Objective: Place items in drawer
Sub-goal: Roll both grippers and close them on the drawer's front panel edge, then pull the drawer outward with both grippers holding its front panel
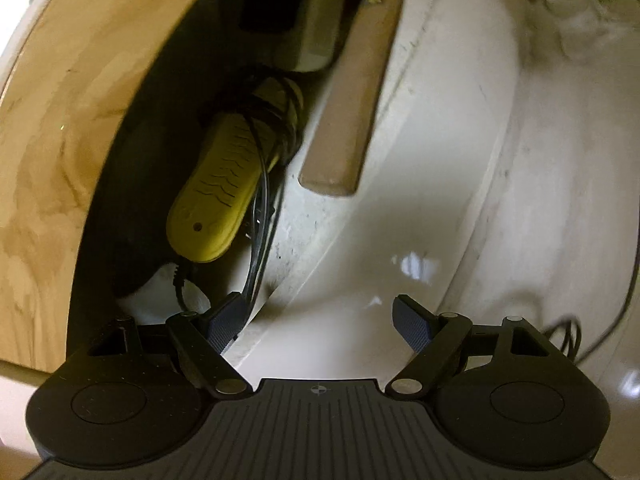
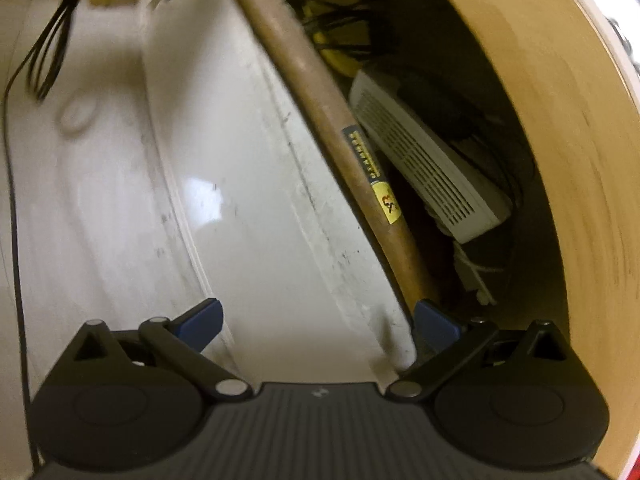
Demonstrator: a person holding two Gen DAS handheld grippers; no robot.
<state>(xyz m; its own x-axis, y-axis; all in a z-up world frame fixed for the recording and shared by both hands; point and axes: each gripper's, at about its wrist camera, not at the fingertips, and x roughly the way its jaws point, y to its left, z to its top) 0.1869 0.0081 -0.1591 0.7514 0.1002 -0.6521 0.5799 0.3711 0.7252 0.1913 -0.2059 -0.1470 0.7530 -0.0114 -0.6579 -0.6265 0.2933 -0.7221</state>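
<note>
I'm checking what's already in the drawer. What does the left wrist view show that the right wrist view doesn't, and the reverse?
Only the left wrist view shows the whole yellow device wrapped in a black cord, plus the open left gripper.

Only the right wrist view shows the white vented box, the labels on the wooden handle, and the open right gripper.

Both show that handle lying along the drawer's white front edge.

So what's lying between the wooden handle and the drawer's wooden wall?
In the right wrist view, a white vented box lies between the wooden handle and the wooden wall.
</note>
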